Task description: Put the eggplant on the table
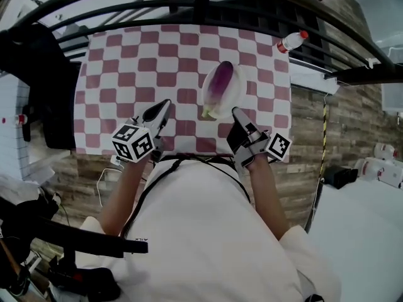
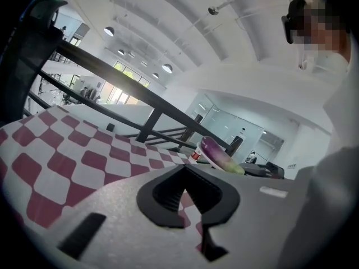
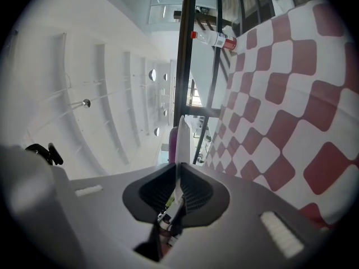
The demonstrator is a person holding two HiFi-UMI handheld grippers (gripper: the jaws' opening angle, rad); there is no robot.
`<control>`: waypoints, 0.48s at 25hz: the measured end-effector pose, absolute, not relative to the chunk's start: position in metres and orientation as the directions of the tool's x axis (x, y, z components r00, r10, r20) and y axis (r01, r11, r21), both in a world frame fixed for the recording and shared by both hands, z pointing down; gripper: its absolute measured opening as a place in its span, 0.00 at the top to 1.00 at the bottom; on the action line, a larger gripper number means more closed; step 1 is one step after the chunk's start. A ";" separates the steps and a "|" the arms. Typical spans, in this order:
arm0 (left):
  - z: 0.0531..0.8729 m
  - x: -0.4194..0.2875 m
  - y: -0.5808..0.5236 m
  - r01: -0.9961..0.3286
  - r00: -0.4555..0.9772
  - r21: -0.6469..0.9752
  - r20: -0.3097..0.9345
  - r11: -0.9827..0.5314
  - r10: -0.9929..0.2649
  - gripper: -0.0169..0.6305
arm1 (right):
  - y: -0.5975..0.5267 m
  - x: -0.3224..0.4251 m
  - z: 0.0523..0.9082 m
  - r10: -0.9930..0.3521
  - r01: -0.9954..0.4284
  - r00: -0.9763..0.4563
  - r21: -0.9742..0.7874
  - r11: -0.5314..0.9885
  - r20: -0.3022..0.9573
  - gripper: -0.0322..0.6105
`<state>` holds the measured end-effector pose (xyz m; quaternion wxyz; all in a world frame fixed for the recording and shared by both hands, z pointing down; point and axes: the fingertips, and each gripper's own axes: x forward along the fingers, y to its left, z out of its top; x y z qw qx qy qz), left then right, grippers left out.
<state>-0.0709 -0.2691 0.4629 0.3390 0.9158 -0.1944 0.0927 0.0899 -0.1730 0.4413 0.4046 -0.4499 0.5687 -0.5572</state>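
A purple eggplant (image 1: 220,80) with a green stem end lies on a white plate (image 1: 234,97) on the red-and-white checked tablecloth (image 1: 126,68). My right gripper (image 1: 240,114) is at the plate's near rim and is shut on it. In the right gripper view the plate's edge (image 3: 180,144) runs between the jaws of the right gripper (image 3: 176,189), with the eggplant (image 3: 171,142) behind it. My left gripper (image 1: 165,107) hovers over the cloth to the left of the plate, shut and empty. From the left gripper (image 2: 185,192) the eggplant (image 2: 221,154) shows ahead to the right.
A clear plastic bottle (image 1: 291,41) with a red cap lies at the table's far right corner, also in the right gripper view as the bottle (image 3: 213,39). Black railings (image 1: 189,5) run behind the table. A dark chair (image 1: 38,68) stands at the left.
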 end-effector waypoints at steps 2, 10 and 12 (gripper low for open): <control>0.465 -0.067 -0.280 -0.405 0.913 0.588 0.293 -0.700 -0.283 0.97 | -0.182 0.093 0.442 -0.968 -0.062 -0.249 -0.998 -0.022 0.037 0.90; 0.470 -0.052 -0.310 -0.381 0.925 0.626 0.260 -0.681 -0.278 0.97 | -0.201 0.108 0.447 -0.984 -0.086 -0.173 -0.996 -0.030 0.045 0.90; 0.469 -0.045 -0.313 -0.367 0.930 0.636 0.252 -0.679 -0.267 0.98 | -0.205 0.115 0.444 -0.987 -0.095 -0.158 -0.995 -0.026 0.040 0.90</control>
